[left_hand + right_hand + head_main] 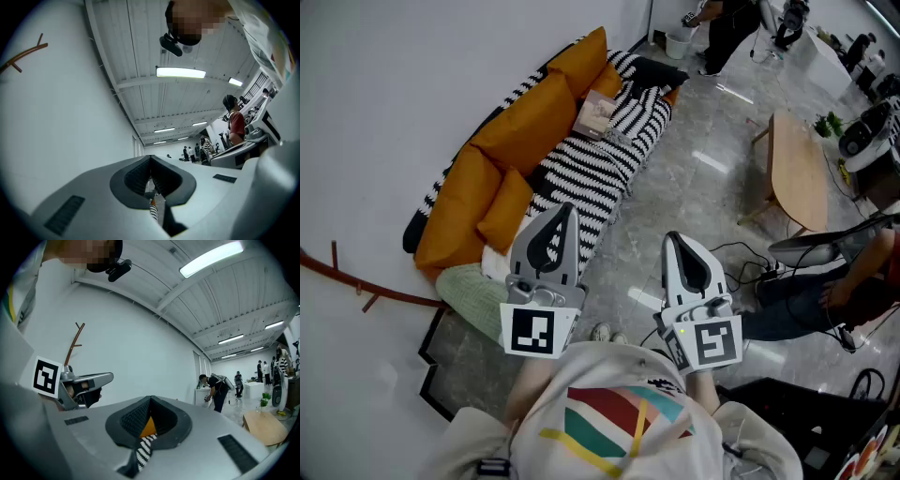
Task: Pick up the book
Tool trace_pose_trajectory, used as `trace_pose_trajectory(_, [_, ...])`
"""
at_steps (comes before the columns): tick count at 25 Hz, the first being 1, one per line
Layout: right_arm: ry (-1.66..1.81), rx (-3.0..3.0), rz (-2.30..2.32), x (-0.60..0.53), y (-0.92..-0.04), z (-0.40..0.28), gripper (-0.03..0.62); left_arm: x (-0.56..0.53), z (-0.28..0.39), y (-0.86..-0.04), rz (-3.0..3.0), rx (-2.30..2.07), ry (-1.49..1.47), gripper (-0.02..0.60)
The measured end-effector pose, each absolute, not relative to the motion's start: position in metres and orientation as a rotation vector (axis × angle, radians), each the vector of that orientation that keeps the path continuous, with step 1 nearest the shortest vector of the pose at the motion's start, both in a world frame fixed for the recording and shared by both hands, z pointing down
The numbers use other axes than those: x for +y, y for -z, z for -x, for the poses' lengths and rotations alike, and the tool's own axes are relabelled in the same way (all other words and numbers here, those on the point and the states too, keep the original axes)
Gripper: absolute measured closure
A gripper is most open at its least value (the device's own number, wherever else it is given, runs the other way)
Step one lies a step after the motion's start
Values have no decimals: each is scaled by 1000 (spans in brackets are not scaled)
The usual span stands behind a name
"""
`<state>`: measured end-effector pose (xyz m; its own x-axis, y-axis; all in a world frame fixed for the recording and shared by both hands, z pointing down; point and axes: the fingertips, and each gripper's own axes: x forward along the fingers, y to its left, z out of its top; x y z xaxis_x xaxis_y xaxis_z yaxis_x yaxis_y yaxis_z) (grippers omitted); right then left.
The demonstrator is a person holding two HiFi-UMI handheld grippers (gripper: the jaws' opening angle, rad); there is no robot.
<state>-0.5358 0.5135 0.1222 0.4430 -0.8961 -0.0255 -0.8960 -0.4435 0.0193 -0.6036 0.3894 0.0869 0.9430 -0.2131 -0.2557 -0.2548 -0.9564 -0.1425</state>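
The book [598, 114], pale with a pinkish cover, lies on the striped black-and-white sofa [591, 173] far ahead, next to orange cushions [530, 122]. My left gripper [565, 210] and right gripper [673, 240] are held close to the person's chest, well short of the book, both pointing toward the sofa. Each has its jaws together with nothing between them. In the left gripper view the left gripper [150, 159] shows closed tips, with a slice of striped fabric below them. Orange cushion and stripes appear past the tips of the right gripper [150, 399] in the right gripper view.
A wooden coffee table [797, 173] stands to the right on the glossy grey floor. A seated person [848, 286] and cables [750, 258] are at the right. A green cushion [473, 295] lies at the sofa's near end. People and a white bucket [678, 44] stand at the back.
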Motion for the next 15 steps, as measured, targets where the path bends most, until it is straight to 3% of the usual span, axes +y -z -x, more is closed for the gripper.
trace_pose_trajectory(15, [40,-1673,-2664,497,-124,541,580,369,613,-88,2925,376,-359,572])
